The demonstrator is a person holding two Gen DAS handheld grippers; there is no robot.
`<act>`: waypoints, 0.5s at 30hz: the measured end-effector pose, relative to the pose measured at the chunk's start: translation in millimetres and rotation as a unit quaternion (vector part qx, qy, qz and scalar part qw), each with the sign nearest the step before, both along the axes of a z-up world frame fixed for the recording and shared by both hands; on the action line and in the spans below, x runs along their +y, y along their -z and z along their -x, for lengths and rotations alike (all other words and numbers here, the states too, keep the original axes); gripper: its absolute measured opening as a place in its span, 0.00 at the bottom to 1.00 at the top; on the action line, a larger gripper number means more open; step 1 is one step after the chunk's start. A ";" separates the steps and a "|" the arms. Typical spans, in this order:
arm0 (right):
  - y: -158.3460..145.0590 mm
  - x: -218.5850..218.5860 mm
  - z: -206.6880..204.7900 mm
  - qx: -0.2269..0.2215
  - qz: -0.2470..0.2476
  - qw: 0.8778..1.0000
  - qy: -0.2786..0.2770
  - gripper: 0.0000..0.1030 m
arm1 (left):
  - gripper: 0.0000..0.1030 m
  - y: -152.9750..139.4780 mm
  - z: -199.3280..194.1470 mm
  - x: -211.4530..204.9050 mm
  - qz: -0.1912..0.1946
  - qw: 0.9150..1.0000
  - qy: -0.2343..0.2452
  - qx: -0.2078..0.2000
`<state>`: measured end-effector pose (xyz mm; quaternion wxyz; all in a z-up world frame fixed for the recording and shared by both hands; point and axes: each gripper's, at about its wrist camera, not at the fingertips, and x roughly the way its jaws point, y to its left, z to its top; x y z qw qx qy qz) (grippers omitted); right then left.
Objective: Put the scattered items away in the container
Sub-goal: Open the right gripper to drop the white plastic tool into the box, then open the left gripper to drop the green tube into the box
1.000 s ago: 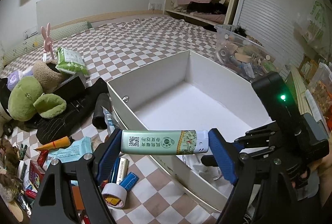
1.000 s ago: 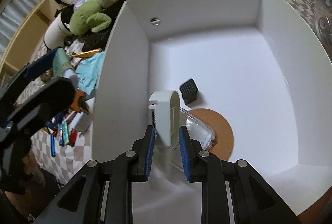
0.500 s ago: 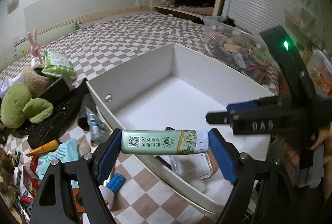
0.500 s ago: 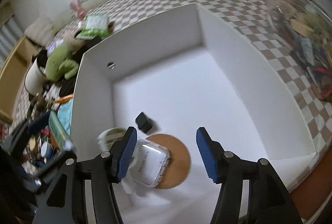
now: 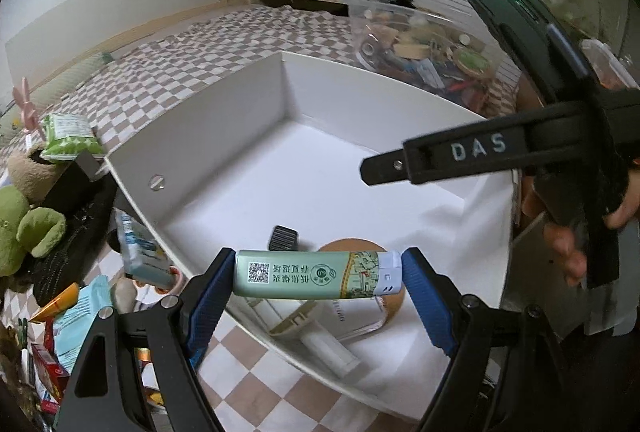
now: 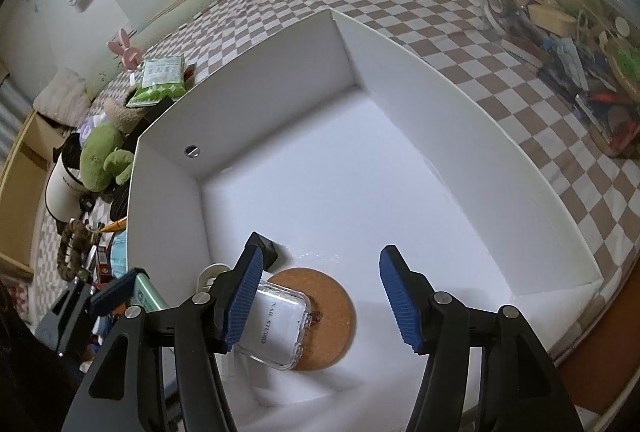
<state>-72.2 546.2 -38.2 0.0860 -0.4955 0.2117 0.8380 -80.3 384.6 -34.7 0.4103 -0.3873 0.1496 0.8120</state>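
Clamping a pale green printed tube [image 5: 316, 275] crosswise above the white rectangular box [image 5: 224, 119], the left tongs [image 5: 316, 282] contrast with the right tongs [image 6: 320, 296], gaping empty.

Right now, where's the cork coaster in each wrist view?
Left wrist: cork coaster low centre in the white box, mostly hidden behind the green tube gripped in the left jaws.
Right wrist: coaster low centre, between the open right jaws, a clear case lying partly on it.
Shared landmark: small black block just beyond the coaster.
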 end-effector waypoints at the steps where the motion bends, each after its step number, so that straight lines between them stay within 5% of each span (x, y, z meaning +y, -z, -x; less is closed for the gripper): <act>1: 0.4 0.9 -0.2 -0.001 0.002 1.000 0.003 0.59 | 0.81 0.2 -1.1 0.9 0.002 1.000 0.005 0.001; 6: 0.5 3.5 -1.2 -0.002 0.013 1.000 0.014 0.60 | 0.81 0.1 -0.9 0.1 0.000 1.000 0.004 -0.004; 10: -1.2 2.7 -2.2 0.000 0.012 1.000 0.017 0.60 | 0.96 -3.2 -3.0 -0.2 -0.003 1.000 0.004 0.001; 13: -3.9 2.1 -3.3 0.003 0.011 1.000 0.019 0.60 | 0.97 -6.5 -5.3 -0.8 -0.008 1.000 0.004 0.006; 15: -5.7 1.7 -4.1 0.005 0.010 1.000 0.020 0.71 | 0.97 -9.3 -6.3 -1.8 -0.009 1.000 0.003 0.008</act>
